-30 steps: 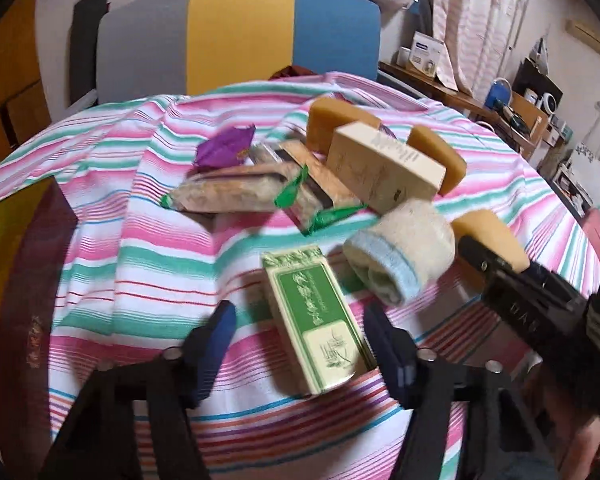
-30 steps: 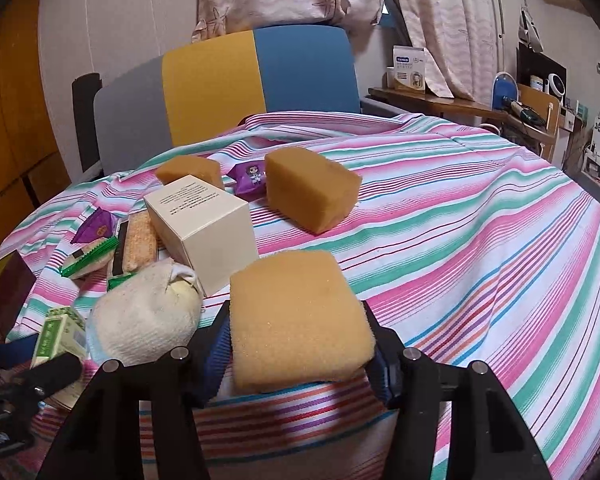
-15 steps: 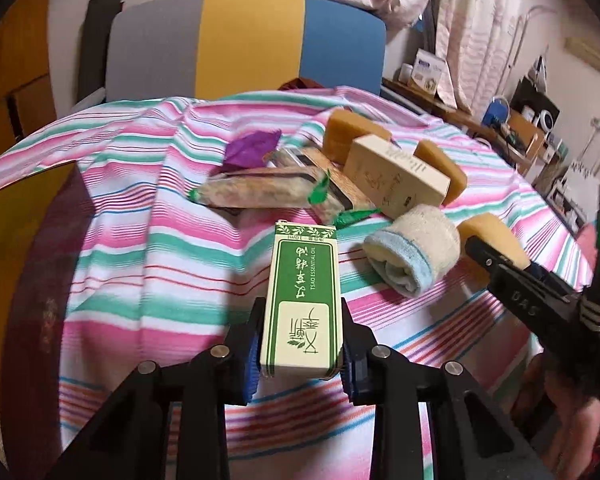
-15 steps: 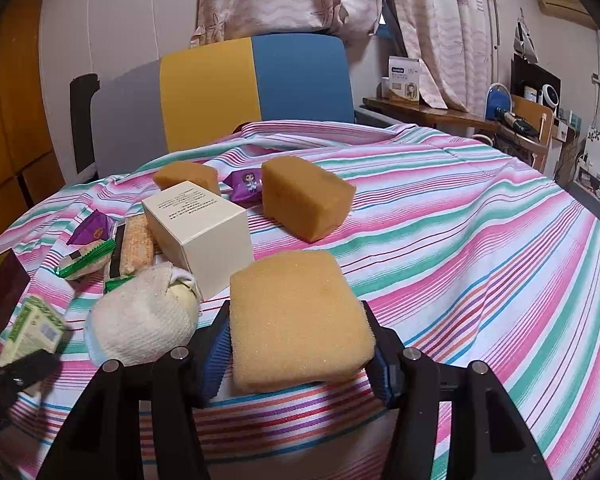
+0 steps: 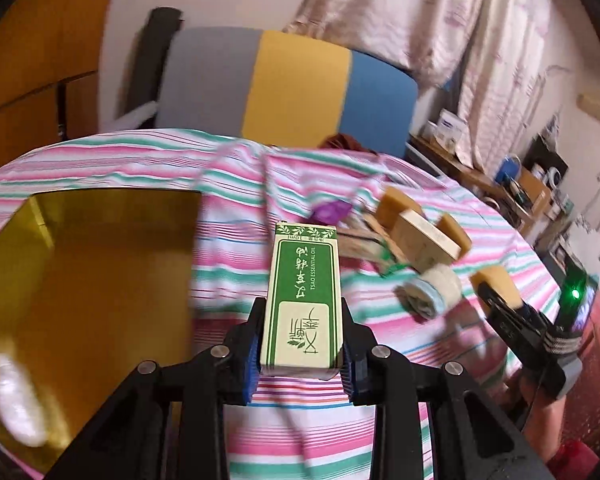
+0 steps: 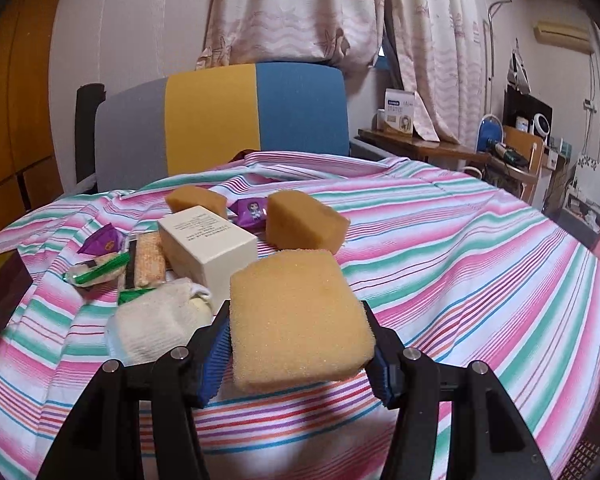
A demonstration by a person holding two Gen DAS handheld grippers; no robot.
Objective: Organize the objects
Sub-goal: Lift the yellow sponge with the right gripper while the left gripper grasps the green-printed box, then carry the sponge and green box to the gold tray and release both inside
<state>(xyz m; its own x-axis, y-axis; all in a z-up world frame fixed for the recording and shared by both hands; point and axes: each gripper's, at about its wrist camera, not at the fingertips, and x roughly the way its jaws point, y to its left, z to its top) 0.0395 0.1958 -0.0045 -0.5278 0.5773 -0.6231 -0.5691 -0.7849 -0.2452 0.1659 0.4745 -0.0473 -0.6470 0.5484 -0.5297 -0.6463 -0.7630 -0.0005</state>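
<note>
**Currently: two items gripped, neither yet placed**

Left tongs [image 5: 302, 354] are clamped on the green box [image 5: 304, 296], held above the table [image 5: 236, 184] beside the gold tray [image 5: 88, 264]. Right tongs [image 6: 298, 354] clamp a sponge [image 6: 300, 318]. Advisable: carry the box level over the tray, lower it, then release.

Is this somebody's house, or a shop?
Most likely a home: pale patterned curtains, a striped pink-and-green tablecloth strewn with household bits, and a cluttered wooden side shelf by the wall.
</note>
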